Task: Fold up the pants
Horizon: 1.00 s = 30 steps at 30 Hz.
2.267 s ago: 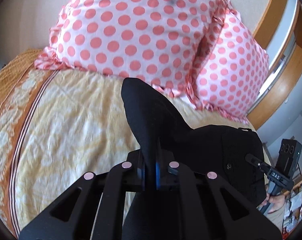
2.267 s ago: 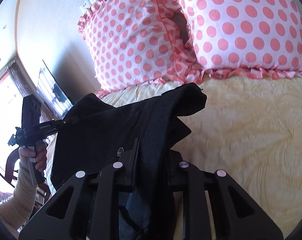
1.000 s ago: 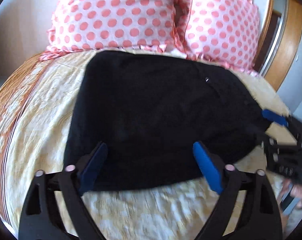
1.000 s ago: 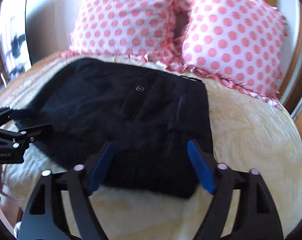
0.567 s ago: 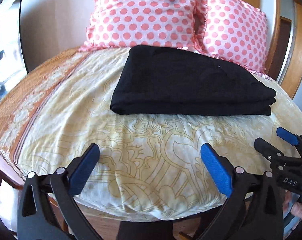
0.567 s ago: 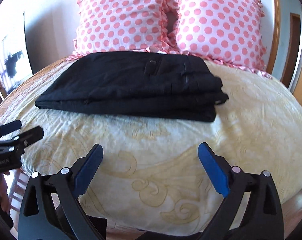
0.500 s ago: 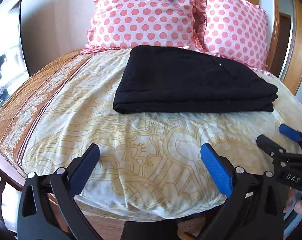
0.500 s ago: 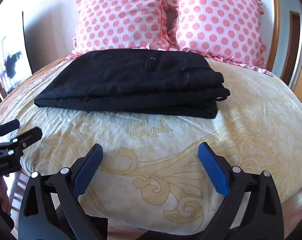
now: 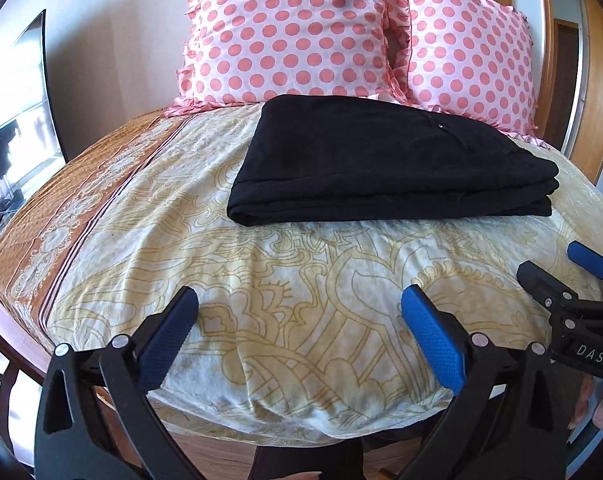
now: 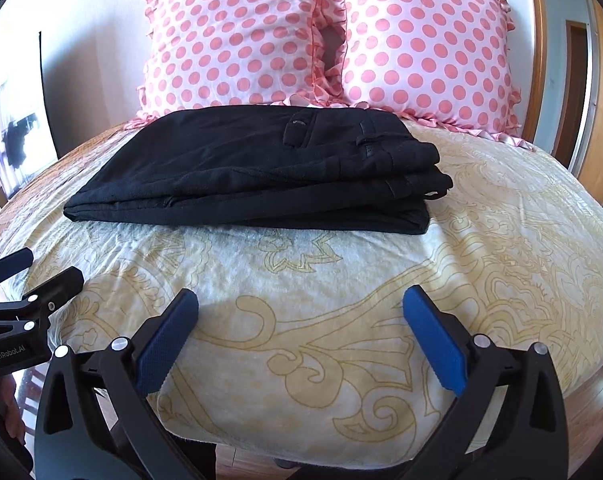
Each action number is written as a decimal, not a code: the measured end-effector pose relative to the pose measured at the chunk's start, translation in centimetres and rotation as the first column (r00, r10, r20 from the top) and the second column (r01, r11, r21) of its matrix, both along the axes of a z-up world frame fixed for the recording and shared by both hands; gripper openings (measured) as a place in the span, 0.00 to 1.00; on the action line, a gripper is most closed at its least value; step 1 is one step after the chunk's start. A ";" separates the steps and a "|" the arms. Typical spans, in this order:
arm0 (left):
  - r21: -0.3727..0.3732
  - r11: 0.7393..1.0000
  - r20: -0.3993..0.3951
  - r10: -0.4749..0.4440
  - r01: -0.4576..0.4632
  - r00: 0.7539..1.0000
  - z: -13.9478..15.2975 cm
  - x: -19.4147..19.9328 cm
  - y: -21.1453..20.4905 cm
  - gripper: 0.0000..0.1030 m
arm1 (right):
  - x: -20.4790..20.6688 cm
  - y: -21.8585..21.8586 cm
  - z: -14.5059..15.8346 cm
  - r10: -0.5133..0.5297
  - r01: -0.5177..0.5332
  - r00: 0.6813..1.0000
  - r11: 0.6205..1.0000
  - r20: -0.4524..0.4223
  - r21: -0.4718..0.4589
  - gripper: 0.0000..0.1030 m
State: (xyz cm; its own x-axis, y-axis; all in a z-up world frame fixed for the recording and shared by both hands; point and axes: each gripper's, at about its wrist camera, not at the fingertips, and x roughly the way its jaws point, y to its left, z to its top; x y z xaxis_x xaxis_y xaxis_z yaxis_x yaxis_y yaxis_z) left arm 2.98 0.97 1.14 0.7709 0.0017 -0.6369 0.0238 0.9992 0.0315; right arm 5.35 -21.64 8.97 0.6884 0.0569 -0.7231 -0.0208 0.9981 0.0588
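The black pants [image 9: 381,168] [image 10: 253,172] lie folded in a flat stack on the yellow patterned bedspread [image 9: 301,280], just in front of the pillows. Their waistband with button and belt loop faces up at the right end in the right wrist view. My left gripper [image 9: 299,300] hovers open over the near edge of the bed, well short of the pants, with nothing between its blue pads. My right gripper [image 10: 299,298] is likewise back from the pants, its jaws opening wide and empty. Each gripper shows in the other's view: right gripper [image 9: 553,260], left gripper [image 10: 49,266].
Two pink polka-dot pillows [image 10: 237,40] [image 10: 425,44] lean on the wall behind the pants. An orange border strip [image 9: 61,208] runs along the bed's left side. A wooden door frame [image 9: 597,100] stands at the right, a dark screen [image 9: 17,92] at the left.
Both grippers let go of the pants, opened, and drew back toward the near edge of the bed. The pants now rest folded on the bedspread.
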 end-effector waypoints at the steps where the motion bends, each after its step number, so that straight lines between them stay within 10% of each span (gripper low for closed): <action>1: 0.000 1.000 0.001 0.000 0.000 1.000 0.0 0.0 0.1 0.98 | -0.1 0.0 0.0 -0.002 0.002 1.000 1.000 0.004 0.000 0.99; 30: -0.003 1.000 -0.020 0.008 -0.008 1.000 0.1 0.5 0.1 0.98 | -0.2 0.0 0.0 -0.007 0.007 1.000 1.000 0.016 0.001 0.99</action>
